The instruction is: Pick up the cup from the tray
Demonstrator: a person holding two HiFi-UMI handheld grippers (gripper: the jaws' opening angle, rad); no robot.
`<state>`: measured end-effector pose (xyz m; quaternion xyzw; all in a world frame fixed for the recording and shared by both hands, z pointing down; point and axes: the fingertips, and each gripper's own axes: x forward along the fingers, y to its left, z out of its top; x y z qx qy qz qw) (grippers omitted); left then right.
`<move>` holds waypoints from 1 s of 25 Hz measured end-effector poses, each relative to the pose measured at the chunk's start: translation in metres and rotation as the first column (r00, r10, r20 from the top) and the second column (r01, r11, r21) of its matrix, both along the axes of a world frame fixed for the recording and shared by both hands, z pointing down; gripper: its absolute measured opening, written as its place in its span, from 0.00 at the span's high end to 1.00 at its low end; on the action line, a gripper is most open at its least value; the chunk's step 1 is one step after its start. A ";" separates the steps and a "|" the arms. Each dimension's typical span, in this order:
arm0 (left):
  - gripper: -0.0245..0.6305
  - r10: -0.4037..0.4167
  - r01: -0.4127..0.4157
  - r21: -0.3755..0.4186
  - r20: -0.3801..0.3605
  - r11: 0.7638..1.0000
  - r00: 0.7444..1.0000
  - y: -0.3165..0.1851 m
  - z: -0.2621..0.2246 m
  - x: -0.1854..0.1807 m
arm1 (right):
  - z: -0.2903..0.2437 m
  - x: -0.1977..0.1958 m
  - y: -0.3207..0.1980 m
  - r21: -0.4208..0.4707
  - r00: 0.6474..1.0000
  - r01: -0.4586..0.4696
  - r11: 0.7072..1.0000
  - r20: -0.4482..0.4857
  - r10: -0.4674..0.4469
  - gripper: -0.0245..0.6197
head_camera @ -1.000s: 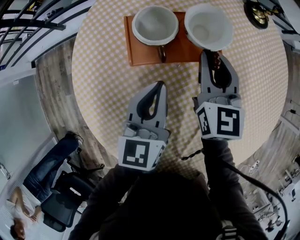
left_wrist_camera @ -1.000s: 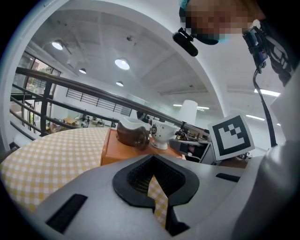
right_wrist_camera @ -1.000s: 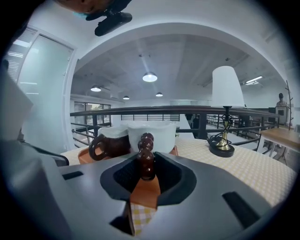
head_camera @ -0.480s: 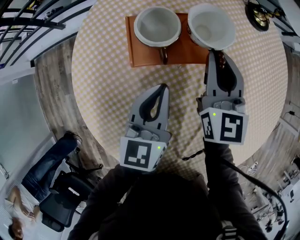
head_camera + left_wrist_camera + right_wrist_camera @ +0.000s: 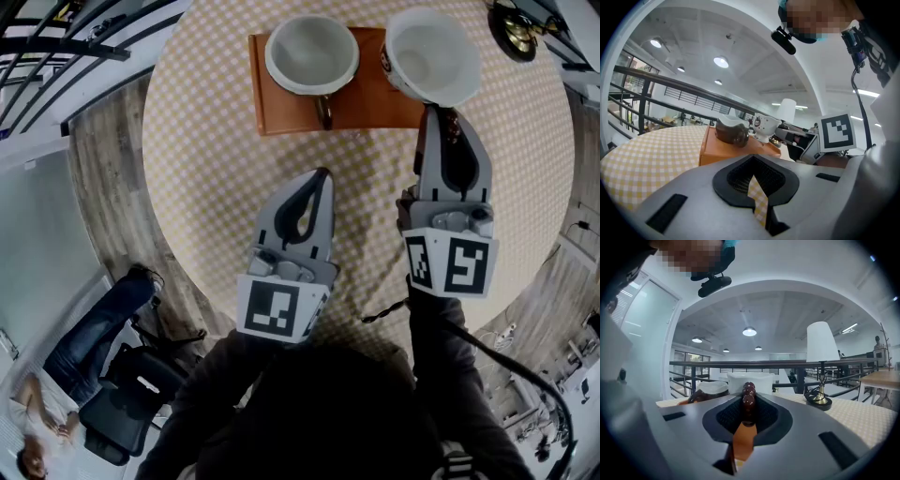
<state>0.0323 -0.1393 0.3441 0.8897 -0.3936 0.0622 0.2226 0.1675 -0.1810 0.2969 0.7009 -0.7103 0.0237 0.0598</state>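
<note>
Right gripper [image 5: 439, 120] pinches the beaded brown handle [image 5: 749, 401] of the white, flared cup [image 5: 431, 56], its jaws having just closed further. The cup hangs over the tray's [image 5: 281, 108] right end, farther right than a second ago and apparently lifted. It stands upright, mouth up, handle toward the person. Left gripper [image 5: 322, 180], jaws together and empty, is below the tray.

Glossy ceramic cup [image 5: 433, 56], smooth matt orange tray [image 5: 291, 111], checked woven tablecloth [image 5: 206, 169].
</note>
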 end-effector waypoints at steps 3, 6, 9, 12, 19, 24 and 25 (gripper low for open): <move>0.95 0.010 -0.010 0.010 -0.001 1.000 1.000 0.002 0.001 0.004 | -0.003 0.006 0.005 0.013 1.000 -0.011 1.000 0.004 0.011 0.91; 0.95 0.029 -0.029 0.016 -0.001 0.999 1.000 0.005 0.001 0.010 | -0.007 0.018 0.013 0.027 0.999 -0.038 0.999 0.002 0.038 0.91; 0.95 0.052 -0.052 0.019 -0.006 0.998 0.999 0.005 -0.002 0.014 | -0.011 0.031 0.019 0.027 0.997 -0.078 0.997 -0.011 0.078 0.91; 0.95 0.076 -0.075 0.019 -0.008 0.997 0.997 0.007 -0.003 0.018 | -0.010 0.049 0.029 0.024 0.991 -0.130 0.991 -0.021 0.131 0.91; 0.95 0.113 -0.113 0.019 0.006 0.993 0.994 0.016 -0.001 0.032 | 0.011 0.090 0.052 -0.011 0.973 -0.229 0.973 -0.017 0.229 0.91; 0.95 0.125 -0.125 0.008 0.016 0.992 0.992 0.014 0.004 0.031 | 0.037 0.095 0.054 -0.057 0.967 -0.254 0.966 -0.012 0.253 0.91; 0.95 0.125 -0.125 0.005 0.016 0.992 0.992 0.012 0.004 0.030 | 0.039 0.094 0.052 -0.066 0.967 -0.254 0.965 -0.015 0.254 0.91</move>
